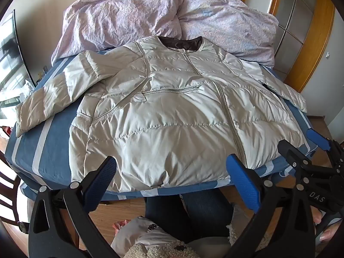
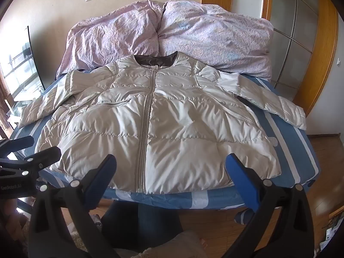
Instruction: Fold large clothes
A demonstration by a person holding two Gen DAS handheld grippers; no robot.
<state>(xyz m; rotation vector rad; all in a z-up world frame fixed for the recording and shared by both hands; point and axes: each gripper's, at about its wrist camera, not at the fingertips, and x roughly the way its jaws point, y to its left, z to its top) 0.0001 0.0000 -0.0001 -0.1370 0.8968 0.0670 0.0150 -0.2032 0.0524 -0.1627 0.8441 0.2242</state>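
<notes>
Puffer jacket (image 1: 172, 116), pale silver-beige, quilted and shiny, lies face up and zipped on the bed (image 1: 49, 150) with its blue and white striped sheet; we see its dark-lined collar (image 1: 180, 42) at the far end and its hem at the near edge. Both sleeves are spread out, the left sleeve (image 1: 49, 101) reaching toward the left bed edge and the right sleeve (image 2: 273, 105) angling off to the right. A crumpled pink-lilac floral duvet (image 2: 172, 34) is heaped at the far end, just beyond the collar. Our left gripper (image 1: 171, 167), black with blue pads, hovers over the near hem with fingers released and spread wide, nothing between them. Our right gripper (image 2: 171, 167) does the same near the zip's bottom end, fingers released, grasping nothing. A person's dark-trousered legs (image 1: 193, 210) stand on the wooden floor (image 2: 326, 159) at the near edge. A wooden-framed door (image 2: 301, 43) is at far right.
</notes>
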